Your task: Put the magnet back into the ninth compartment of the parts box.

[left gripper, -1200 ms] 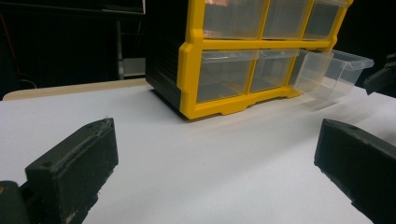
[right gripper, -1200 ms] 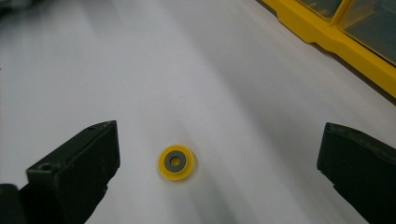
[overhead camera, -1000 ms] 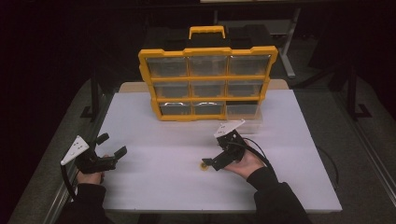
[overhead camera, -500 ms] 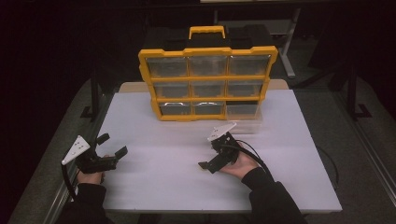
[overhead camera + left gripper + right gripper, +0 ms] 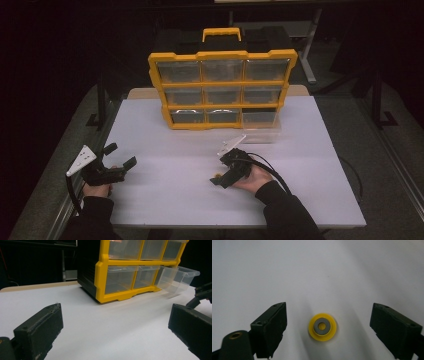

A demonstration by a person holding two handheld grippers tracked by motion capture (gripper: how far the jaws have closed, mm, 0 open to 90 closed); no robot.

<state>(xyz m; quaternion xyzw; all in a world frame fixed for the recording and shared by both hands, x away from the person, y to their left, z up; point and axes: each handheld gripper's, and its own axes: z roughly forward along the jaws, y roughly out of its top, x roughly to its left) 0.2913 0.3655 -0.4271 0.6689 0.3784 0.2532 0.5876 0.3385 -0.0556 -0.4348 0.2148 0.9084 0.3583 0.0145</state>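
Observation:
A small yellow disc (image 5: 322,327) with a grey ring at its middle lies flat on the white table (image 5: 337,270). My right gripper (image 5: 329,315) points down over it, and its jaws have just been closing. The disc lies between the pads, and neither pad touches it. From above, the right gripper (image 5: 216,178) is at the table's front middle, with the disc (image 5: 218,175) at its tips. My left gripper (image 5: 121,155) rests at the front left. In its own view the left gripper (image 5: 115,315) is open with nothing in it.
A yellow organizer (image 5: 222,90) with clear drawers stands upright at the back of the table. Its bottom right drawer (image 5: 261,126) is pulled out toward the right hand. A cable (image 5: 272,167) trails from the right gripper.
The right hand has sunk a little toward the table and come slightly nearer the front edge. The left gripper has stayed where it was.

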